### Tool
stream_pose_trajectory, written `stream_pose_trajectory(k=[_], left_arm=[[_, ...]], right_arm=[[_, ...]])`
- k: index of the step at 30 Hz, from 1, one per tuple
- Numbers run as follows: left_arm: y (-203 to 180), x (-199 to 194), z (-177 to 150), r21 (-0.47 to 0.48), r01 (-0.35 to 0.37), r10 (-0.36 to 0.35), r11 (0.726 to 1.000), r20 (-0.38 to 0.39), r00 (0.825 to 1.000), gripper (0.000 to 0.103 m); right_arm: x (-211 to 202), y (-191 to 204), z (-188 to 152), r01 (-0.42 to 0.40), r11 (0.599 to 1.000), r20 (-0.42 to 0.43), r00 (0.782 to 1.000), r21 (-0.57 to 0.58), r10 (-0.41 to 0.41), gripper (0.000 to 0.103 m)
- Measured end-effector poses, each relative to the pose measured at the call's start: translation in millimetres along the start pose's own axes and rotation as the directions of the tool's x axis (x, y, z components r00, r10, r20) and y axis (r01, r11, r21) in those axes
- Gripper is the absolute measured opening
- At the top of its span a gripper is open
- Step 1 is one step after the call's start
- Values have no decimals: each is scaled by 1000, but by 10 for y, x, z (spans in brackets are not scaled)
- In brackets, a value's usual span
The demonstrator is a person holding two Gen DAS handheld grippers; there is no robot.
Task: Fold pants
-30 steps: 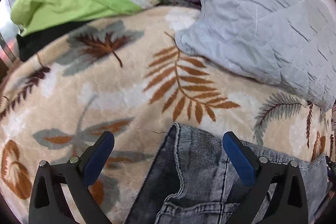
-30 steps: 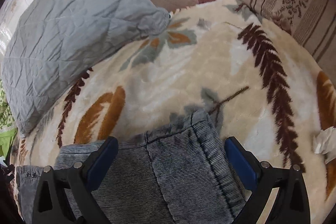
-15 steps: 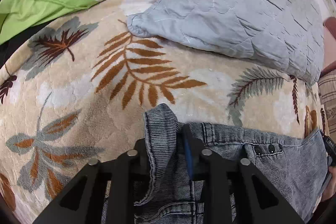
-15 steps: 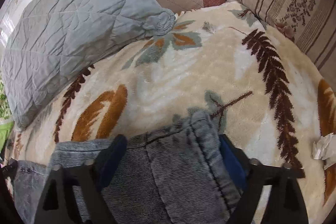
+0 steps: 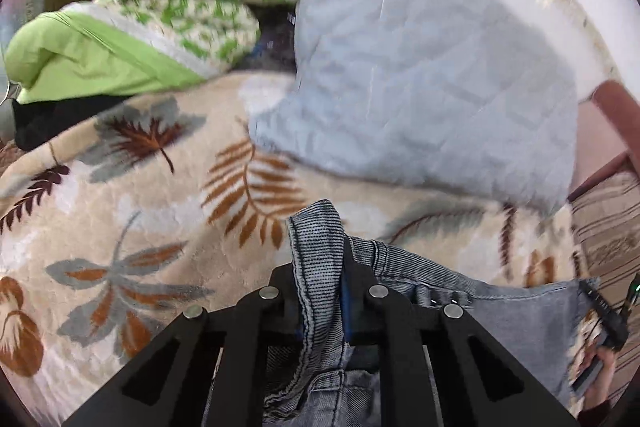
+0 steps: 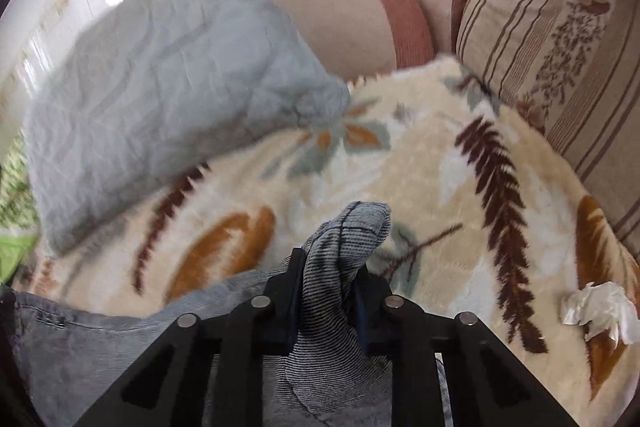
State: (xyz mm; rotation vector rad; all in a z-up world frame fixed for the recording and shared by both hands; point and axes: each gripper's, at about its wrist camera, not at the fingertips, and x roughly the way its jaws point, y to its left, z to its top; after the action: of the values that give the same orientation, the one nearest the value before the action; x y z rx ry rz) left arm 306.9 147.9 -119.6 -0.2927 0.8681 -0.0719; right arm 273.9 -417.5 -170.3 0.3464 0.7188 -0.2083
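Grey-blue denim pants [image 5: 500, 311] lie on a cream leaf-print blanket [image 5: 132, 227]. My left gripper [image 5: 320, 267] is shut on a bunched edge of the pants near the waistband, with the fabric sticking up between the fingers. My right gripper [image 6: 328, 267] is shut on another bunched edge of the pants [image 6: 344, 239], and the cloth [image 6: 88, 343] trails away to the left. Both pinched edges sit raised above the blanket.
A grey quilted pillow [image 5: 420, 75] lies behind the pants and shows in the right wrist view [image 6: 160, 99]. A green patterned quilt [image 5: 160, 19] is at the far left. A striped cushion [image 6: 552, 39] and a crumpled tissue [image 6: 600, 311] are at the right.
Both grippers have closed from wide open onto the pants' edge. Both have then lifted, pulling the pinched fabric up off the blanket.
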Motion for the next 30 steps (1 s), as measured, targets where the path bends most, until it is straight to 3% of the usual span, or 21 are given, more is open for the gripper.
stream_pose_trajectory(k=[6,11,20,23,25,27,28,30], left_arm=[[126,-808,-130,-78,120,-110,990,125,986,13],[382,-1440,-701,-65,187,-172,980,187,967,13],[763,-1991,-1891,-27,112,-112,993,4,994,13],[740,-1960,-2155,25,60,-58,998,-81,995,14],[737,-1894,-2297,74,-10,21,997,-145,989,21],[775,-1909,-2375,106,-84,101,991,-164,981,22],[820,-1958,-2394,111,-112,129,988,-162,978,22],[888,-2061,-2373,100,-126,142,987,-162,977,24]], right_arm=[[-724,-130,-149,-90,993,119,990,80,80,22],[-1154,-397,-564,-155,981,99,985,113,144,22],[-1823,-708,-1388,-135,989,-7,991,68,135,22],[-1861,-922,-1598,-139,982,-107,982,131,153,22],[-1826,-1102,-1695,-118,973,-197,967,200,158,27],[-1798,-1234,-1763,-77,973,-291,946,218,140,42],[-1829,-1301,-1786,-47,975,-312,943,218,115,55],[-1999,-1441,-1799,-31,973,-270,958,227,93,58]])
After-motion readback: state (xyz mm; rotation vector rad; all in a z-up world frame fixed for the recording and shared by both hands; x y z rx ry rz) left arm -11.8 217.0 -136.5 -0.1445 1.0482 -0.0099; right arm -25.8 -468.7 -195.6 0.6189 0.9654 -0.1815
